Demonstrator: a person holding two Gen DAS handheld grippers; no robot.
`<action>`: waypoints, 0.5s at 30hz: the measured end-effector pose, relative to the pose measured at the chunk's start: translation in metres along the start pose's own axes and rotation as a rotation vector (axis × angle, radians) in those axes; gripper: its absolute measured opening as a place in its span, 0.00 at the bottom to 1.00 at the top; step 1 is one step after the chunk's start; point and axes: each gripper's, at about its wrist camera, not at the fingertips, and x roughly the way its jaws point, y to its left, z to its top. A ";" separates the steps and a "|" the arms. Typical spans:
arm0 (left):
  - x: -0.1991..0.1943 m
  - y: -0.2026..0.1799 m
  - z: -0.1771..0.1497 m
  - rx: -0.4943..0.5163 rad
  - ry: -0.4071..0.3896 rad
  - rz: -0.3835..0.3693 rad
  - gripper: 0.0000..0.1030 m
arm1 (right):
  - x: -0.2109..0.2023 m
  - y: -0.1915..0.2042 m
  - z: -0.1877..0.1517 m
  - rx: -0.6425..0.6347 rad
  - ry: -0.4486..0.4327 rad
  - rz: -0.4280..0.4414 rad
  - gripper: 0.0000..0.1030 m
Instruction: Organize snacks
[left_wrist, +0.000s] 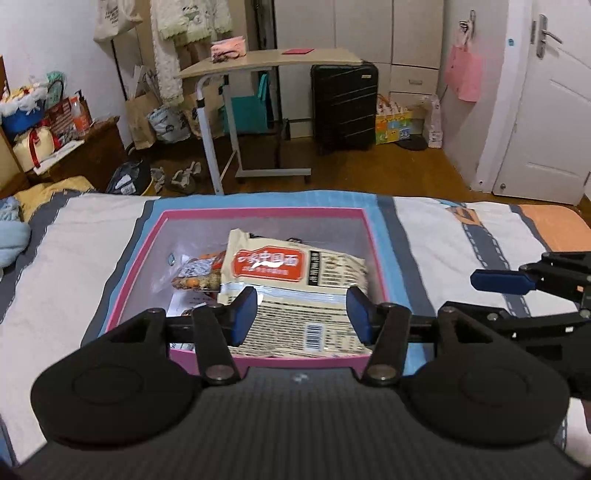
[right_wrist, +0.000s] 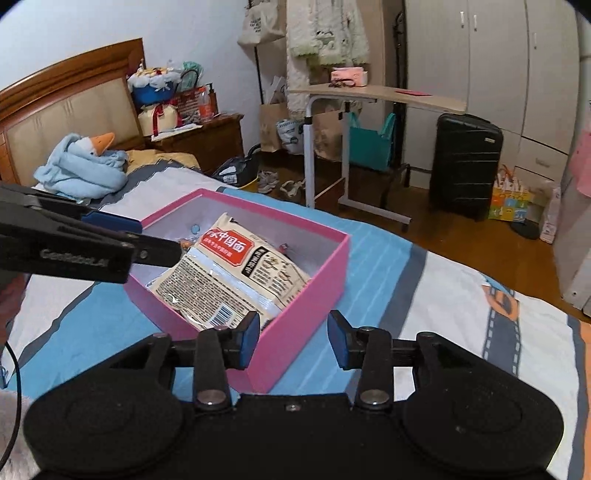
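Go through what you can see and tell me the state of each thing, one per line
Pink box: lid off, sitting on the bed.
Noodle packet: sealed, lying tilted in the box on smaller snacks.
Left gripper: jaws open, empty.
Right gripper: jaws open, empty.
Suitcase: upright, closed.
Door: shut.

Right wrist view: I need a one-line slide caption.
Open right hand-held gripper above the pink box on the bed, a beige noodle packet lying inside.
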 end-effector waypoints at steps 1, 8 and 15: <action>-0.004 -0.004 0.000 0.004 -0.003 -0.005 0.57 | -0.004 -0.002 -0.001 0.003 -0.004 -0.004 0.46; -0.034 -0.034 -0.006 0.025 -0.038 -0.029 0.63 | -0.036 -0.017 -0.015 0.027 -0.026 -0.058 0.58; -0.059 -0.057 -0.011 0.014 -0.068 -0.034 0.73 | -0.076 -0.030 -0.026 0.069 -0.071 -0.147 0.72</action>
